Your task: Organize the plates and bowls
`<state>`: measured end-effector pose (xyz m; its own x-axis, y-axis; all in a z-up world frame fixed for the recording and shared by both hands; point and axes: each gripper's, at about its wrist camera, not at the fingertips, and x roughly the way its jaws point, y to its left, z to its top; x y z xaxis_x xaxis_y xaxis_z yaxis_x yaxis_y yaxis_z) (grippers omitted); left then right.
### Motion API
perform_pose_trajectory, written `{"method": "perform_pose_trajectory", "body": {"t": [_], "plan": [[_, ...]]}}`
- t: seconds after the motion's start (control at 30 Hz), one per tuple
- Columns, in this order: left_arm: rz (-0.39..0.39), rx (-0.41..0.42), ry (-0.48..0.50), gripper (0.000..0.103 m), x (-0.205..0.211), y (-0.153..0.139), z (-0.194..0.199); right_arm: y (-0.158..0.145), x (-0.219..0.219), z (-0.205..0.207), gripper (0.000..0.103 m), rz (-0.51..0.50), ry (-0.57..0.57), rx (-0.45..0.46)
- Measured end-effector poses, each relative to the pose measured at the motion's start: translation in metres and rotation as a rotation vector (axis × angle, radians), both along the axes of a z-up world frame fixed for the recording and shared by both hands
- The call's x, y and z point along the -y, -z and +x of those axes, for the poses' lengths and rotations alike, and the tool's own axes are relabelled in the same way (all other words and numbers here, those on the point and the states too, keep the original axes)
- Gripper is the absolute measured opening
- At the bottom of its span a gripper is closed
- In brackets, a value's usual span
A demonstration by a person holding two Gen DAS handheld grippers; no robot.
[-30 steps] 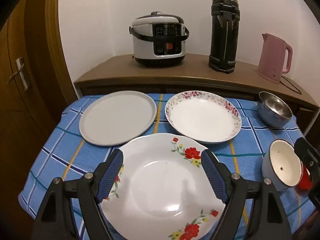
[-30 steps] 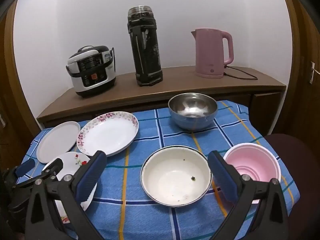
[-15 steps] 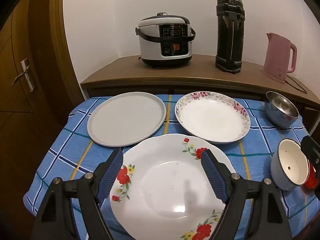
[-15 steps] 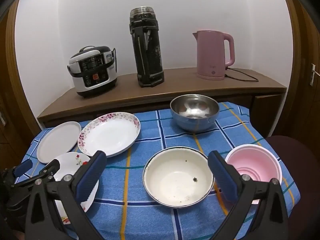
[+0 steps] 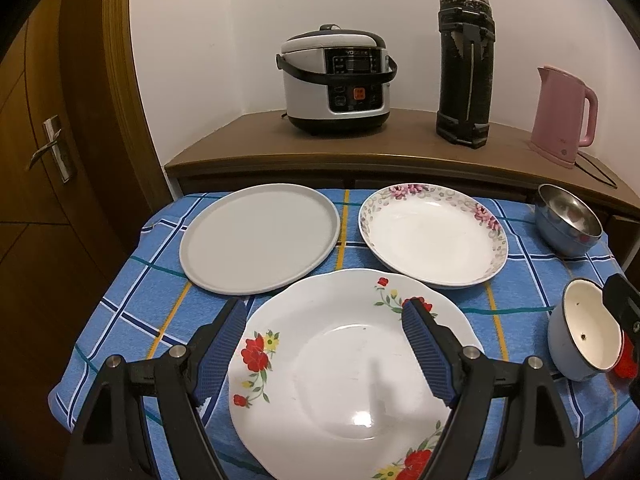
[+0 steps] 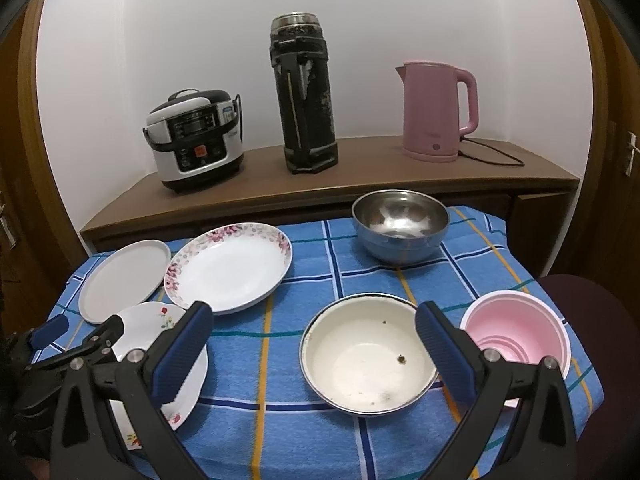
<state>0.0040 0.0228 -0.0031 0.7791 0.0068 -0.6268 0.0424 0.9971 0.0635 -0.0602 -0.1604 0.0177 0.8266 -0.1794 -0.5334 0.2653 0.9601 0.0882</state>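
Left wrist: left gripper (image 5: 324, 334) gapes empty over the flowered plate (image 5: 344, 376) | grey plate (image 5: 260, 238) beyond, seemingly untouched | right gripper (image 6: 314, 344) spread above the white bowl (image 6: 370, 354) | risk: smooth rim slipping from pads

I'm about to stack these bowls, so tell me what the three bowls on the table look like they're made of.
Shiny bowl at the back: polished steel, mirror-like reflections inside.
Cream bowl in front: probably enamelled metal, judging by its glossy coat, thin dark rim, blue outside and dark specks.
Pink bowl at the right: likely plastic, matte, with moulded stepped rings inside.
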Motion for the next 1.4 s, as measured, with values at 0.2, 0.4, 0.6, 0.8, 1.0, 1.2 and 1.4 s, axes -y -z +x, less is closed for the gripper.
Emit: {"method": "perform_pose_trajectory", "body": {"t": [0.2, 0.4, 0.6, 0.8, 1.0, 1.2, 1.4], "plan": [[-0.002, -0.009, -0.004, 0.082, -0.003, 0.002, 0.003, 0.001, -0.002, 0.001, 0.103, -0.001, -0.006, 0.001], [-0.002, -0.012, -0.006, 0.082, -0.003, 0.002, 0.003, 0.003, -0.005, 0.002, 0.103, -0.001, -0.011, -0.003], [-0.003, -0.011, -0.010, 0.082, -0.004, 0.002, 0.003, 0.003, -0.006, 0.002, 0.102, 0.000, -0.007, -0.003], [-0.004, -0.011, -0.010, 0.082, -0.005, 0.002, 0.003, 0.003, -0.007, 0.002, 0.102, -0.002, -0.012, -0.004], [-0.004, -0.014, -0.013, 0.082, -0.009, 0.003, 0.004, 0.005, -0.009, 0.002, 0.102, -0.003, -0.022, -0.003], [-0.007, -0.020, -0.032, 0.082, -0.014, 0.005, 0.005, 0.008, -0.011, 0.005, 0.102, -0.002, -0.032, -0.018], [-0.009, -0.024, -0.032, 0.082, -0.016, 0.007, 0.006, 0.009, -0.015, 0.007, 0.102, -0.008, -0.039, -0.018]]}}
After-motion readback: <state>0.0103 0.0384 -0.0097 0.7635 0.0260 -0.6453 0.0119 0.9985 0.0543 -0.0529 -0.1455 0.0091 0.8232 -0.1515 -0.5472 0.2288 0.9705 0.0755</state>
